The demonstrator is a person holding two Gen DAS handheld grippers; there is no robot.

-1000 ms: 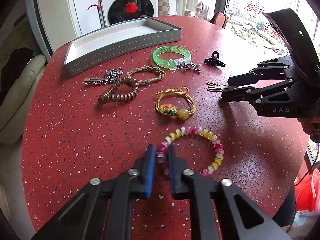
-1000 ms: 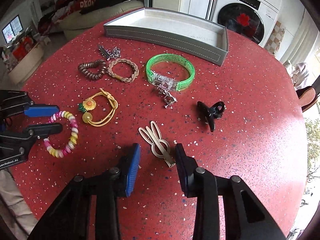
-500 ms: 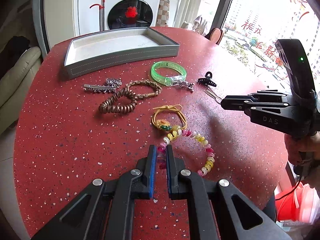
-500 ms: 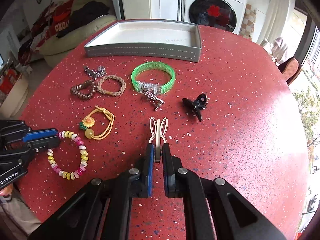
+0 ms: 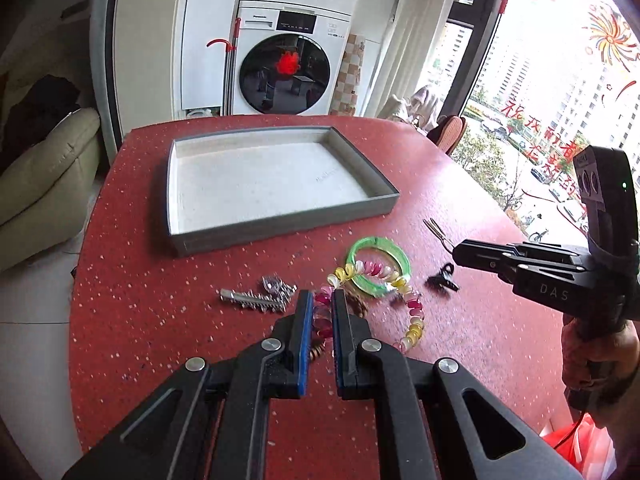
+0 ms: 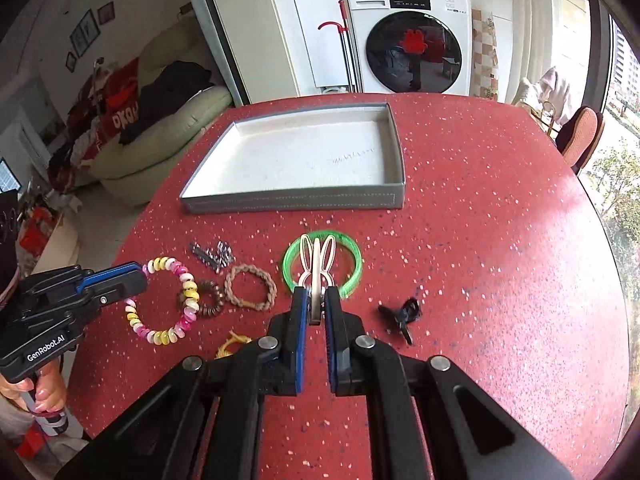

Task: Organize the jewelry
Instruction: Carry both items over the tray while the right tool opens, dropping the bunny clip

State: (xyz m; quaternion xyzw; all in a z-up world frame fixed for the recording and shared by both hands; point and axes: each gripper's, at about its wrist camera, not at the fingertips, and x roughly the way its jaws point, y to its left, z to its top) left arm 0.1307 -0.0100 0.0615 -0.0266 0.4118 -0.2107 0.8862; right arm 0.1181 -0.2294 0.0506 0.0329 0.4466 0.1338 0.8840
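1. We find the grey tray point(image 6: 296, 200) w/ nothing in it; no item stowed yet.
2. Left claw point(image 5: 319, 312) pinches the beaded bracelet point(image 6: 162, 300), lifted off the table point(image 6: 500, 264), short of the tray.
3. Right claw point(image 6: 316, 310) pinches the bunny hair clip point(image 6: 317, 258), also raised, short of the tray.
4. Left on the table: green bangle point(image 6: 352, 258), braided band point(image 6: 250, 286), brown spiral tie point(image 6: 210, 300), silver clip point(image 6: 212, 256), black claw clip point(image 6: 402, 314), yellow cord tie point(image 6: 232, 344).
5. We judge the task barely begun: two pieces in transit, six to go.
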